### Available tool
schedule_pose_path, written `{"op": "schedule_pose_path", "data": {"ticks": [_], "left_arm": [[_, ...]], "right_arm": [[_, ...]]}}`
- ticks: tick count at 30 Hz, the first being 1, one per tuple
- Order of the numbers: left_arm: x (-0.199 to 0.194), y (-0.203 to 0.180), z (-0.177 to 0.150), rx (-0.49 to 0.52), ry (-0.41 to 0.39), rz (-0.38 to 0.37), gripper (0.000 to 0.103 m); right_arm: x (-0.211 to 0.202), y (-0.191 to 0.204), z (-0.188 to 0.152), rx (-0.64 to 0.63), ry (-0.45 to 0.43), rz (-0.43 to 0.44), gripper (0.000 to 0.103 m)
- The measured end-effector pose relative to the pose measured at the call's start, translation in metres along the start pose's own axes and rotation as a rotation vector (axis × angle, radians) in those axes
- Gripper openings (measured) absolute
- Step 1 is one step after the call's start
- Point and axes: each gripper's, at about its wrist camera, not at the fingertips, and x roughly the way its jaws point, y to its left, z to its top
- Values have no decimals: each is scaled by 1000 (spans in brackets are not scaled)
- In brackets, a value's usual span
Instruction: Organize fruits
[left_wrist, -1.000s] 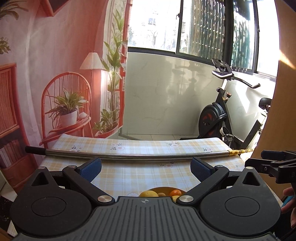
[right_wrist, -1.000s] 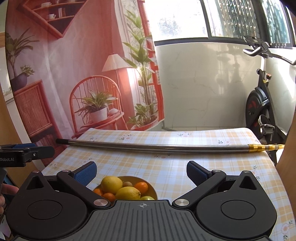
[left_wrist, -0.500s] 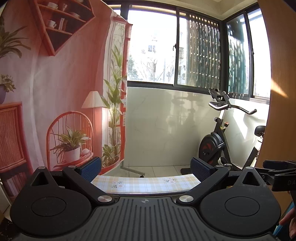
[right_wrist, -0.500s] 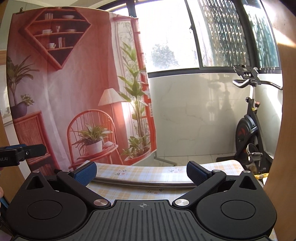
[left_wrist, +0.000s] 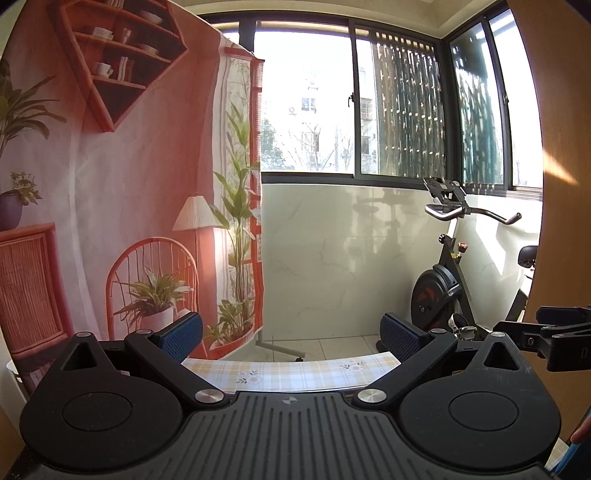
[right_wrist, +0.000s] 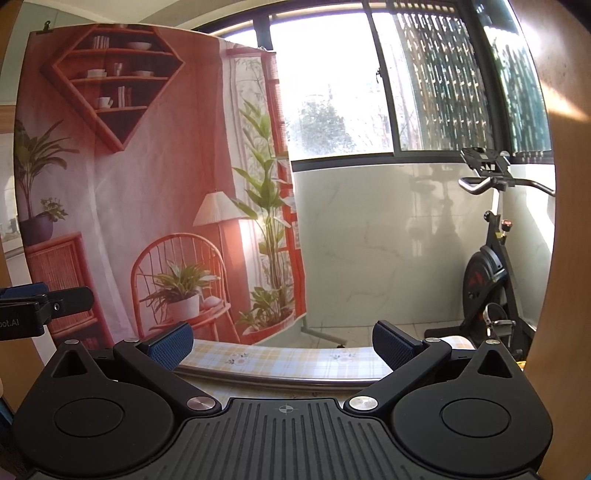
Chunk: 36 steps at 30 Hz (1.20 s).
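— Looking out at the window, both of them: left gripper (left_wrist: 291, 334) and right gripper (right_wrist: 282, 341) held level, jaws spread wide, nothing between the blue pads (left_wrist: 183, 330).

— And the fruits?

— Out of sight. Only the far strip of checked tablecloth (left_wrist: 295, 373) and a metal rod (right_wrist: 280, 378) show.

— So the risk?

— I'd say dipping down blind, knocking that rod or whatever lies below.

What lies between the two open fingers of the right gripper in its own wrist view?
In the right wrist view, the right gripper holds nothing; between its fingers show the checked tablecloth and a metal rod lying across it.
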Motion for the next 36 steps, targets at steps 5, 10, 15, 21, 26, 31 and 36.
{"op": "schedule_pose_path", "data": {"ticks": [5, 10, 15, 21, 26, 31, 36], "left_arm": [[-2, 0, 2, 3, 1, 1, 103], [1, 0, 4, 2, 6, -1, 103], [2, 1, 4, 4, 7, -3, 103], [2, 1, 3, 0, 8, 1, 103], [2, 1, 4, 1, 9, -2, 103], [1, 1, 3, -3, 9, -3, 103], [1, 2, 3, -3, 8, -5, 103]], "right_arm": [[-1, 2, 0, 3, 0, -4, 103], [0, 3, 0, 3, 2, -6, 103], [1, 2, -3, 12, 7, -7, 103], [3, 0, -2, 21, 12, -8, 103], [2, 1, -4, 22, 15, -8, 103], [3, 1, -3, 23, 15, -11, 103], [4, 1, -3, 22, 16, -12, 103]]}}
